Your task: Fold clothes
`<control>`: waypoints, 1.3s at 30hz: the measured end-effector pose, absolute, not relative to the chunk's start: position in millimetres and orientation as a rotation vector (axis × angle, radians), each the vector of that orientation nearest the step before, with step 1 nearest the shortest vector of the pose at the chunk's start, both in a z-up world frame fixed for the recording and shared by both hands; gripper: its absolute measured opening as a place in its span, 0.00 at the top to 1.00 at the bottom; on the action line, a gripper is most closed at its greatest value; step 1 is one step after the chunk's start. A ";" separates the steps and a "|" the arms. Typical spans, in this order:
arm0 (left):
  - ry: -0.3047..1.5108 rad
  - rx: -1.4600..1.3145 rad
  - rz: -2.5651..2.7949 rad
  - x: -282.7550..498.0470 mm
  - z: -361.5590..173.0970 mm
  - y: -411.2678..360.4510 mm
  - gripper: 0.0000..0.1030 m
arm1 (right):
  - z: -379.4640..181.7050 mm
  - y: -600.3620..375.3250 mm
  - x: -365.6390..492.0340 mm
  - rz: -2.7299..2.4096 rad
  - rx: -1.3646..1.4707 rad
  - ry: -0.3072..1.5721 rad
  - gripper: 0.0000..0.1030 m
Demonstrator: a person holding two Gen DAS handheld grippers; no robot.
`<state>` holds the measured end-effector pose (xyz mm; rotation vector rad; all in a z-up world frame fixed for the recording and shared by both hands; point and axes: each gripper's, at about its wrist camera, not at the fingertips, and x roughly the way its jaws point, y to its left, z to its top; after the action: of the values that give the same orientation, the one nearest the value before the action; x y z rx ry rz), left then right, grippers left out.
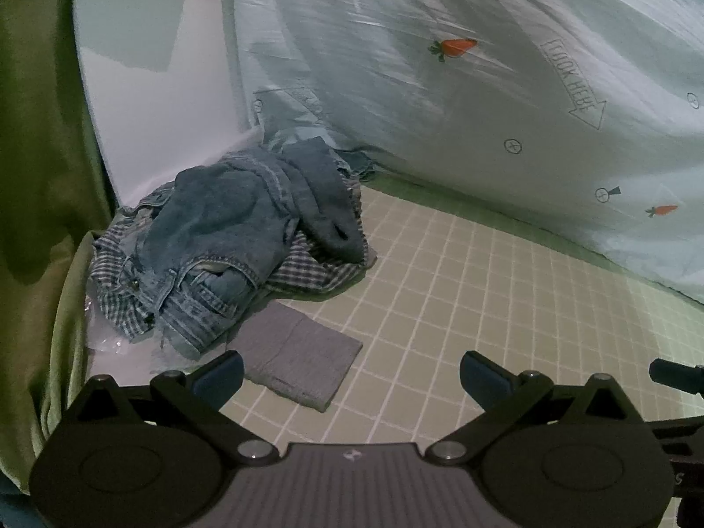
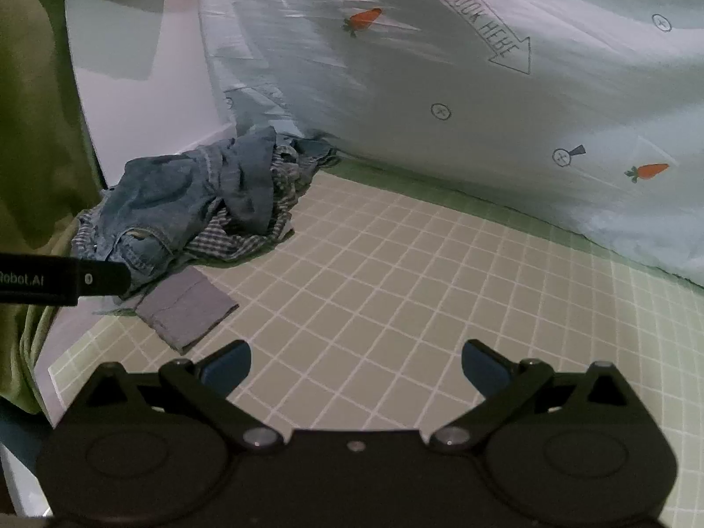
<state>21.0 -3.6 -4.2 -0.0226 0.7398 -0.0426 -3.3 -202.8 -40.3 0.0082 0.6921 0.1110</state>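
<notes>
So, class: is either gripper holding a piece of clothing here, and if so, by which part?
Nothing is held. The left gripper and right gripper both have open jaws over the checked mat, apart from the jeans and the folded grey cloth.

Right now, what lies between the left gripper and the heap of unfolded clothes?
A folded grey cloth lies flat on the checked mat, just ahead of the open left gripper and short of the denim heap. The left wrist view shows it best.
</notes>
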 end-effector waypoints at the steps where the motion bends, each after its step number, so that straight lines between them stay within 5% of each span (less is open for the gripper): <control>1: 0.741 -0.023 -0.045 22.6 -4.5 -3.7 0.00 | -40.6 -203.1 -2.1 0.110 0.009 0.694 0.00; 19: 0.743 -0.091 -0.005 107.5 -4.5 32.2 0.00 | -29.5 -189.2 91.5 0.111 -0.013 0.672 0.00; 28: 0.693 -0.100 0.120 255.2 7.6 116.8 0.00 | -12.4 -138.2 231.7 0.202 -0.035 0.643 0.01; 39: 0.835 -0.389 0.207 441.0 -43.6 199.6 0.03 | -39.6 -52.6 447.4 0.351 0.020 0.733 0.15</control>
<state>441.0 199.6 -43.6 -0.3890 0.8350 0.2071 447.4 -52.6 -39.6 0.0202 0.7330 0.3510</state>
